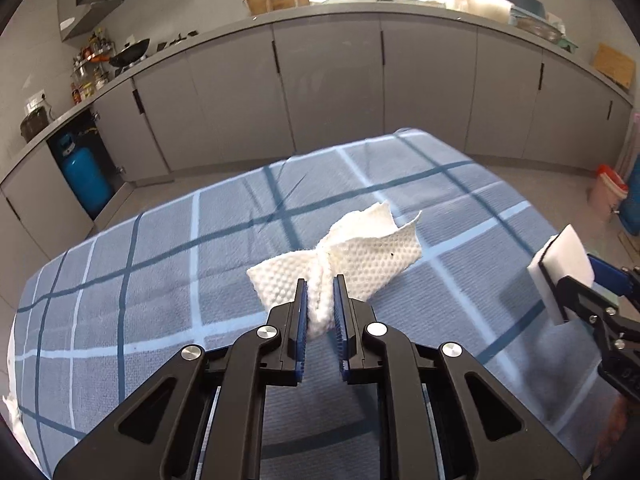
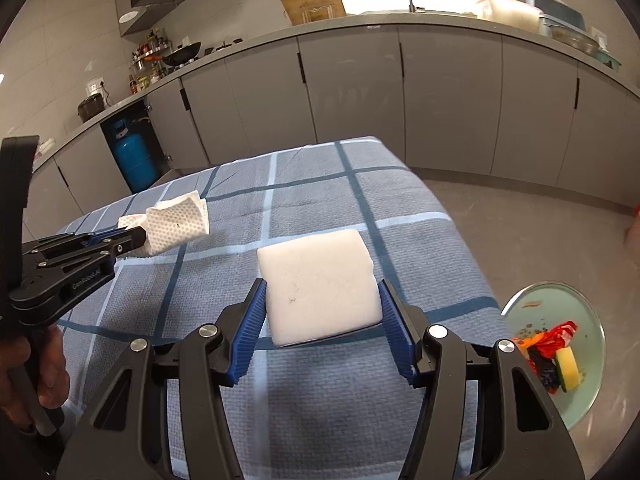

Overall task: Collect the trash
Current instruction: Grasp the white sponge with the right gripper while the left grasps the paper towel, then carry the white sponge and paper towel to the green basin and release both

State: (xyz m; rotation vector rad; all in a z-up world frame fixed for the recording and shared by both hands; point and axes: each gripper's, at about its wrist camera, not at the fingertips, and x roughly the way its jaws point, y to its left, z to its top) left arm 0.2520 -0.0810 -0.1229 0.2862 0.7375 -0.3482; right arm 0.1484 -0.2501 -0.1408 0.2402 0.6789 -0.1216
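Left gripper (image 1: 320,292) is clenched on the crumpled white dimpled paper towel (image 1: 352,252), above the blue checked tablecloth (image 1: 160,280); right gripper (image 2: 322,300) clamps the white foam block (image 2: 320,284) near the cloth's right edge; beyond it, open grey floor (image 2: 520,232); the pale green bin (image 2: 600,360) is partly cut off.

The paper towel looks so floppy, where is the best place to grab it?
At the bunched waist of the paper towel, coming from the near side. It is thickest there and both flaps fan outward. The left gripper pinches exactly that spot.
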